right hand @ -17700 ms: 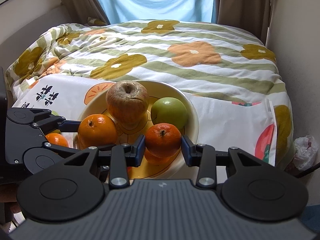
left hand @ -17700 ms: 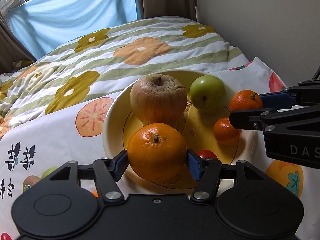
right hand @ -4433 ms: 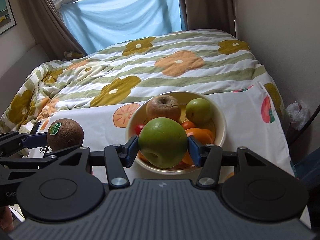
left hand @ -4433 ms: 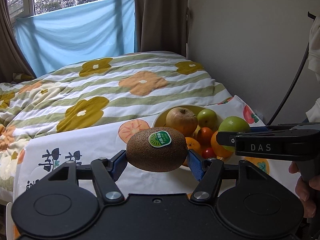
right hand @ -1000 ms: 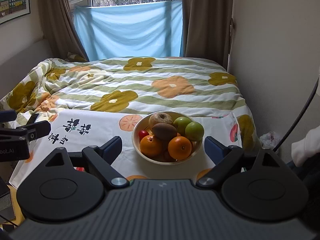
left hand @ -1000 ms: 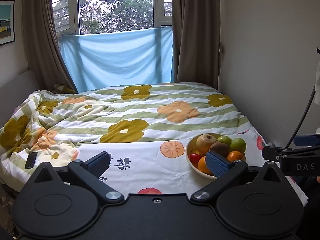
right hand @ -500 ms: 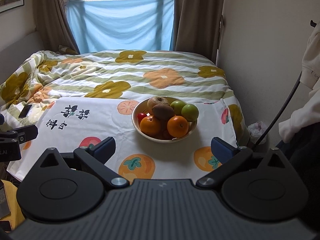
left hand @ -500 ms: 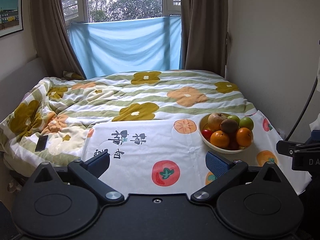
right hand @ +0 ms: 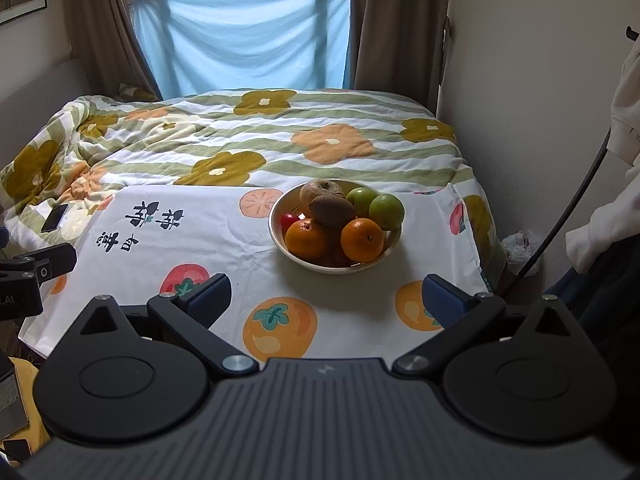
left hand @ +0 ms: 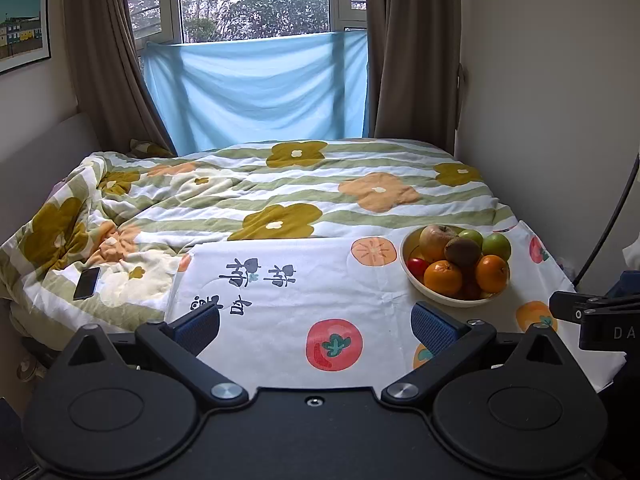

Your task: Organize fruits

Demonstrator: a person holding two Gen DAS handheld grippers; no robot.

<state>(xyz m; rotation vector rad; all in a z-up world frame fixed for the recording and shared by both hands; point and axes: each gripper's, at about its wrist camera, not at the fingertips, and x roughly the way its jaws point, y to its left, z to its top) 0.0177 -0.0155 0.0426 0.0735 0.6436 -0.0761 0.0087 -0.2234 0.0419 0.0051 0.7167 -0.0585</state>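
Both grippers, left [left hand: 315, 326] and right [right hand: 325, 293], well back from the bowl [right hand: 290, 201], jaws wide apart, holding nothing. All fruits [right hand: 332, 210] piled in the bowl on the cloth [right hand: 224, 232]. Seemingly finished; next, maybe only checking for strays.

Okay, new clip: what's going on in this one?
A person holds two grippers over a bed, tidying fruit. Right now both the left gripper and the right gripper are open and hold nothing, set back from the bowl. The fruit is piled in that bowl on a printed cloth: a kiwi on top, oranges in front, green apples to its right. No loose fruit shows on the cloth.
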